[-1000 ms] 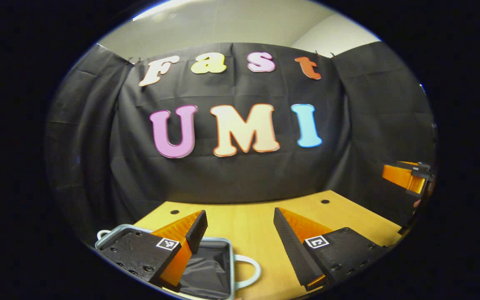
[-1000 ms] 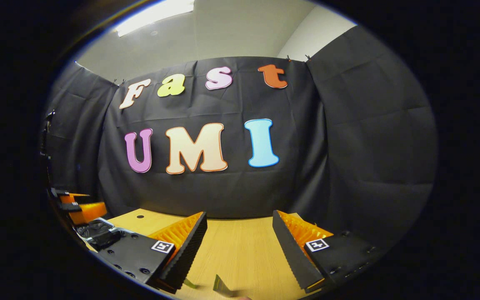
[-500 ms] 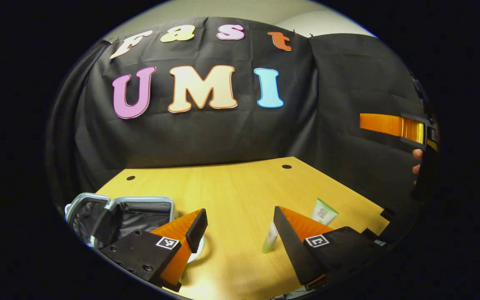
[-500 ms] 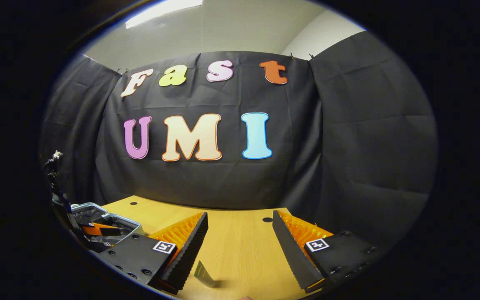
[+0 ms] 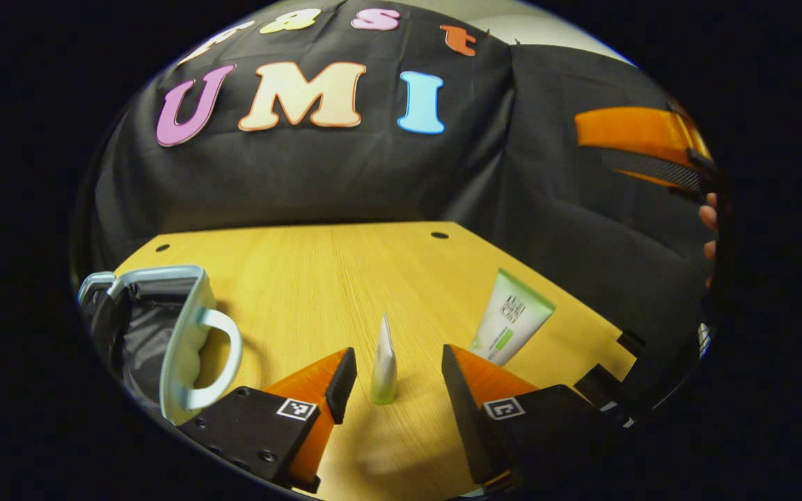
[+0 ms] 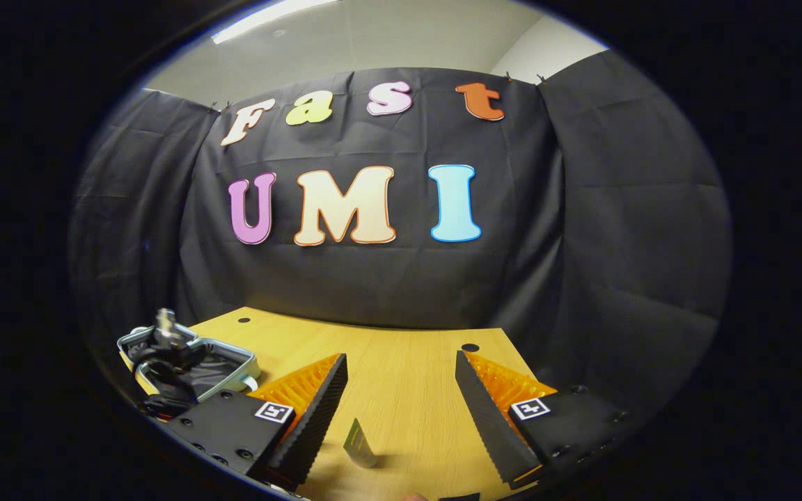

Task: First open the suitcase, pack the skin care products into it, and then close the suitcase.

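The suitcase (image 5: 164, 334) lies open at the left edge of the left gripper view, cut off by the edge of the picture, so that part of its pale rim, its looped handle (image 5: 223, 362) and a strip of dark lining show; what lies inside cannot be made out from there. In the right gripper view the suitcase (image 6: 234, 362) sits at the far left of the bench (image 6: 408, 390), and its dark lined inside is partly covered by a black shape with cables, too small and dim to tell what it is or whether any product lies in it. The left gripper (image 5: 394, 362) hangs low over the bench (image 5: 317, 278) with its fingers spread wide apart, holding nothing; a slim white tube (image 5: 383, 362) stands on its cap between the fingers, touching neither. A second, larger tube (image 5: 511, 319), white with green, stands just right of it, its lower end hidden behind the right finger (image 5: 460, 390). High at the right edge of that view the other gripper shows in part, with fingertips of the hand (image 5: 709, 229) that holds it, cut off by the edge. The right gripper (image 6: 401, 390) also has its fingers spread and empty; a thin tube (image 6: 358, 444) stands between them near the bottom of that view, seen edge-on and hard to read.
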A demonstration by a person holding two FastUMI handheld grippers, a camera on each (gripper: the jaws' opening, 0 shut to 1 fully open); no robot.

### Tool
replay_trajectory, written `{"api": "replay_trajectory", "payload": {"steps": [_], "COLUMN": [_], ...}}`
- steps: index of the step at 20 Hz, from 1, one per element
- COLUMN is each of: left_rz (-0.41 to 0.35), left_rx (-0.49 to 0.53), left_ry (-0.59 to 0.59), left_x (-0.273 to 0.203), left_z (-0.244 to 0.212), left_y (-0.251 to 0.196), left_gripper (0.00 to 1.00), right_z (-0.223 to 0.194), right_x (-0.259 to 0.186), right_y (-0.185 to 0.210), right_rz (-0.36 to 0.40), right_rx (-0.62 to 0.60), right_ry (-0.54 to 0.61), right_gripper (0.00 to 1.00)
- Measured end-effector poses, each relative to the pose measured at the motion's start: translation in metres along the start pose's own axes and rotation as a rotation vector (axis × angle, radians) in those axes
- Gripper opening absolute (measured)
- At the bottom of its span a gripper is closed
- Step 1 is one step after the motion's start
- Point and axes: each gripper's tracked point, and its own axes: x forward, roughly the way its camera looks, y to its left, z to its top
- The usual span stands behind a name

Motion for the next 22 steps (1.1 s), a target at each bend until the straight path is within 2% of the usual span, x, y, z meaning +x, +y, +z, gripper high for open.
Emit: {"api": "replay_trajectory", "payload": {"steps": [5,7,8,10,14,19,22], "left_rz": [0.0,0.015,0.009,0.017,0.058,0.102,0.138], "left_rx": [0.002,-0.02,-0.042,-0.083,-0.049,-0.032,-0.064], "left_ry": [0.056,0.132,0.121,0.117,0.078,0.061,0.036], "left_x": [0.032,0.041,0.034,0.026,-0.003,-0.054,-0.082], "left_z": [-0.025,-0.041,-0.033,-0.016,0.027,0.067,0.084], "left_y": [0.008,0.016,0.017,0.024,0.044,0.067,0.082], "left_gripper": [0.58,0.34,0.2,0.17,0.16,0.16,0.16], "right_z": [-0.023,-0.034,-0.043,-0.063,-0.111,-0.182,-0.215], "right_x": [-0.003,-0.004,-0.003,-0.002,0.008,0.023,0.028], "right_y": [0.009,0.014,0.019,0.031,0.052,0.059,0.068], "right_rz": [0.024,0.037,0.046,0.072,0.1,0.056,0.085], "right_rx": [-0.039,-0.047,-0.051,-0.047,-0.023,0.04,0.051], "right_ry": [0.043,0.058,0.07,0.102,0.16,0.289,0.375], "right_gripper": [0.96,0.97,0.97,0.97,0.97,0.98,0.98]}}
